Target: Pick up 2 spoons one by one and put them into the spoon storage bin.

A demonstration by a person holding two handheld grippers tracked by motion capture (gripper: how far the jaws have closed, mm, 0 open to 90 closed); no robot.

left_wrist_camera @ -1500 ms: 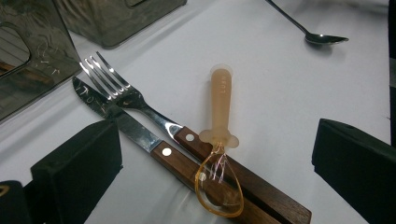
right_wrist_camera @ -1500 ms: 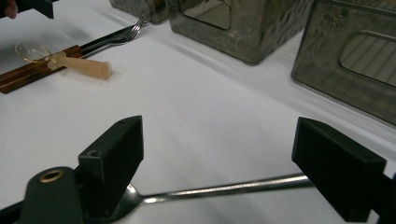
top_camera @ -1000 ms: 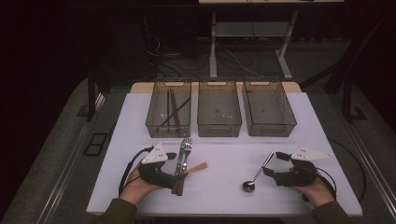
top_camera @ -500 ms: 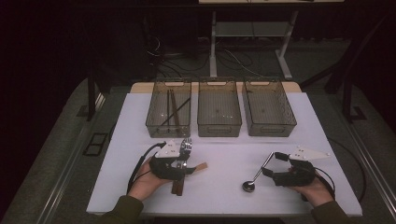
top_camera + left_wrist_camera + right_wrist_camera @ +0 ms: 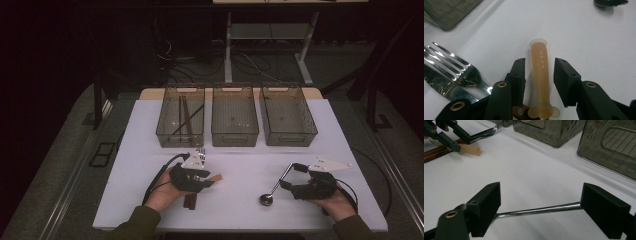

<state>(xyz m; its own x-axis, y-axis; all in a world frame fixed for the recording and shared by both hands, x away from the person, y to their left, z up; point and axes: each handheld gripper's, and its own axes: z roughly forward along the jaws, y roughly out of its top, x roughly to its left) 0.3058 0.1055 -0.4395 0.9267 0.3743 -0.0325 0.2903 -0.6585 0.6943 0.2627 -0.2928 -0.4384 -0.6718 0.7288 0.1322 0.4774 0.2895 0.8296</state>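
A tan handle [image 5: 540, 75] marked LUSN lies on the white table [image 5: 240, 165]. My left gripper [image 5: 539, 62] has a jaw on each side of it; the jaws have just been closing, and thin gaps remain beside the pads. In the high view the left gripper [image 5: 212, 181] sits at the front left, by a fork [image 5: 201, 156] and a brown wooden handle [image 5: 190, 201]. My right gripper [image 5: 291, 176] stands wide open at the front right. A steel spoon [image 5: 266, 199] rests there, its handle [image 5: 539, 210] running across between the jaws.
Three see-through grey bins [image 5: 181, 140] [image 5: 235, 139] [image 5: 289, 139] stand in a row at the back; the left one holds dark sticks [image 5: 186, 117]. A serrated knife [image 5: 444, 87] lies beside the fork [image 5: 461, 70]. Table edges are dark all round.
My left gripper has shifted right onto the tan handle and its jaws have narrowed around it. The right gripper and the spoon have kept still.
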